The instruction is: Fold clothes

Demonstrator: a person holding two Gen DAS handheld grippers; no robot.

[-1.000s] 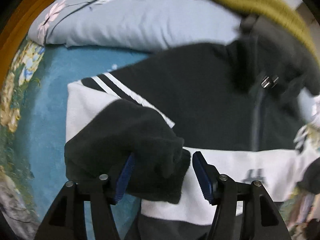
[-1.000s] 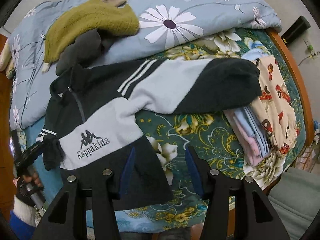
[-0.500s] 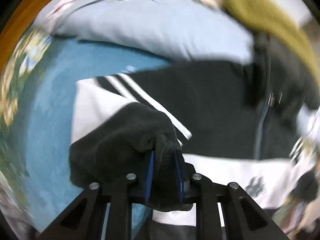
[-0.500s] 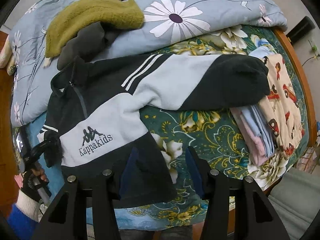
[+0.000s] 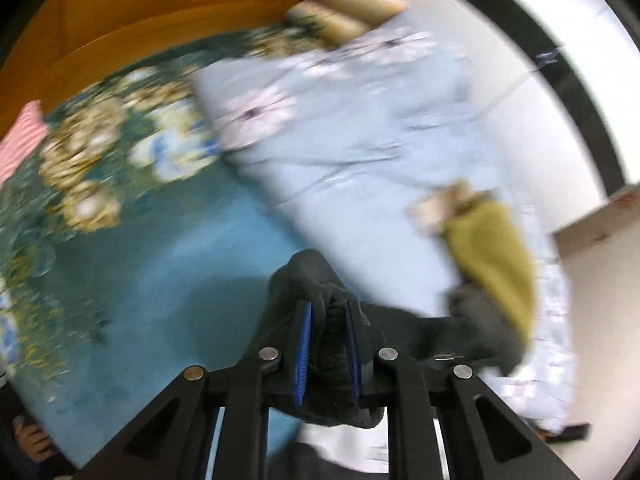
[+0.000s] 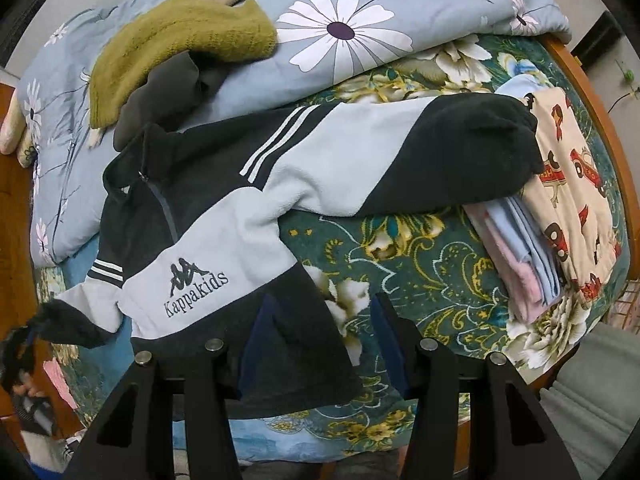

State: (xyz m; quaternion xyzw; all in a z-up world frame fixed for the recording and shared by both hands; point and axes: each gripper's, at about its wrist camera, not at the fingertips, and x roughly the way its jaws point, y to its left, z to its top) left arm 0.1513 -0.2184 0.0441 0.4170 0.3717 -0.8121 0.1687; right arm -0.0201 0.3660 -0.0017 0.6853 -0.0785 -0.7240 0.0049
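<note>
The bed (image 6: 420, 248), covered in a dark green floral spread, fills the right wrist view, with a pale blue daisy-print quilt (image 6: 360, 12) heaped along its far side. On the quilt lie an olive knit garment (image 6: 176, 36) and a dark grey one (image 6: 160, 92) just below it.

The black and pale grey fleece jacket (image 6: 208, 240) lies face up across the spread, its collar toward the quilt and its hem toward the camera, the "Kappakids" logo readable on the chest. Its long axis runs from the collar down to the hem. One sleeve (image 6: 400, 164) stretches out sideways to the right, its black cuff resting on a stack of folded clothes (image 6: 552, 220) near the bed's edge. The other sleeve (image 6: 76, 320) trails to the lower left, lifted at its cuff.

The left gripper (image 5: 326, 344) is clenched on that black cuff, the fabric bunched between its blue pads (image 5: 304, 356); this view is motion-blurred.

The right gripper (image 6: 320, 336) hovers over the jacket's hem with its jaws spread wide, holding nothing.
</note>
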